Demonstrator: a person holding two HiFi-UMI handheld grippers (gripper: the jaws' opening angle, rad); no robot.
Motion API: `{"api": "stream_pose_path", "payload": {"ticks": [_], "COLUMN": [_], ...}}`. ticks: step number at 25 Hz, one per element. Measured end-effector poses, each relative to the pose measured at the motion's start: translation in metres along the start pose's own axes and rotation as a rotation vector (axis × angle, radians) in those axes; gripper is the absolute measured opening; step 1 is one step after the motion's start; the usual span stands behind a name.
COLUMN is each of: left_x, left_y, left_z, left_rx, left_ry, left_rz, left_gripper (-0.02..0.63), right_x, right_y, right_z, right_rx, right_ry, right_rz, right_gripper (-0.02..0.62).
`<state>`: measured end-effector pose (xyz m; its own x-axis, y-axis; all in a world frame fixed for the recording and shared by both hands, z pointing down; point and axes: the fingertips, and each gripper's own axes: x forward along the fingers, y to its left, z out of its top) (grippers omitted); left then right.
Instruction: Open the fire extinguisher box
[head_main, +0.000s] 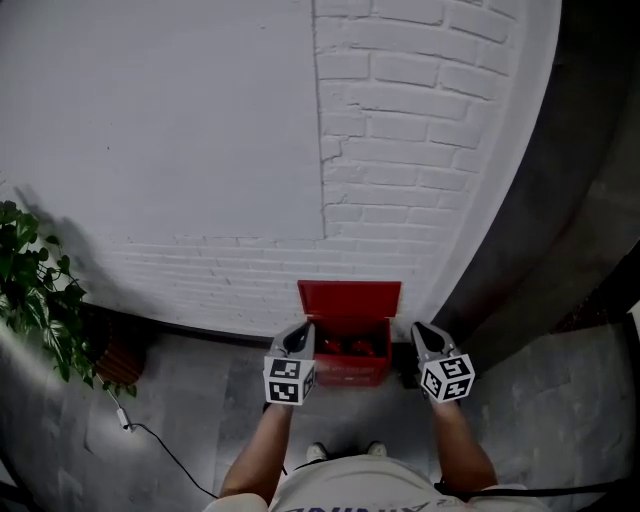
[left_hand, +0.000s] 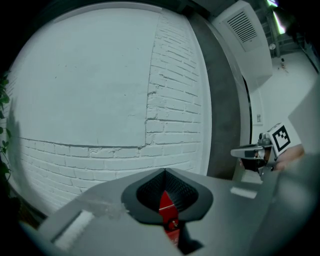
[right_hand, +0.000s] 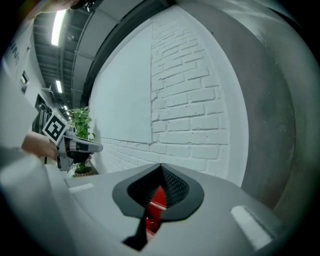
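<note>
The red fire extinguisher box (head_main: 349, 372) stands on the floor against the white brick wall, its lid (head_main: 349, 298) raised upright against the bricks. Red extinguisher parts (head_main: 350, 345) show inside it. My left gripper (head_main: 300, 337) hangs at the box's left side and my right gripper (head_main: 422, 337) at its right side, both above the floor and holding nothing. In the left gripper view the jaws of the left gripper (left_hand: 164, 171) meet at the tip, with the red box (left_hand: 166, 202) showing through the gap behind them. The right gripper (right_hand: 160, 166) looks the same, shut, with the box (right_hand: 156, 201) below.
A potted plant (head_main: 38, 298) stands on the floor at the left, with a thin white cable (head_main: 150, 436) trailing from it. A dark grey wall section (head_main: 565, 210) runs down the right. The person's shoes (head_main: 345, 452) are just in front of the box.
</note>
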<state>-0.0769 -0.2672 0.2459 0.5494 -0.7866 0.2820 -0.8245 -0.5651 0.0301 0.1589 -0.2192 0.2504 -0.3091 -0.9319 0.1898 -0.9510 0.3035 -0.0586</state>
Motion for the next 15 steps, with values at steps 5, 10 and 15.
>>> {"api": "stream_pose_path", "payload": {"ticks": [5, 10, 15], "left_x": [-0.002, -0.005, -0.008], "left_y": [-0.005, -0.003, 0.001], "left_z": [0.000, 0.000, 0.003], "left_rx": [-0.004, -0.006, -0.010], "left_ry": [-0.004, -0.012, -0.012], "left_rz": [-0.013, -0.015, -0.016], "left_gripper": [0.005, 0.005, 0.005], "right_x": [-0.003, -0.006, -0.007], "right_y": [0.000, -0.001, 0.004], "right_z": [0.006, 0.011, 0.014], "right_rx": [-0.011, -0.025, -0.023], "right_ry": [-0.007, -0.017, -0.018], "right_rz": [-0.008, -0.016, -0.020], "right_gripper": [0.006, 0.006, 0.006]}}
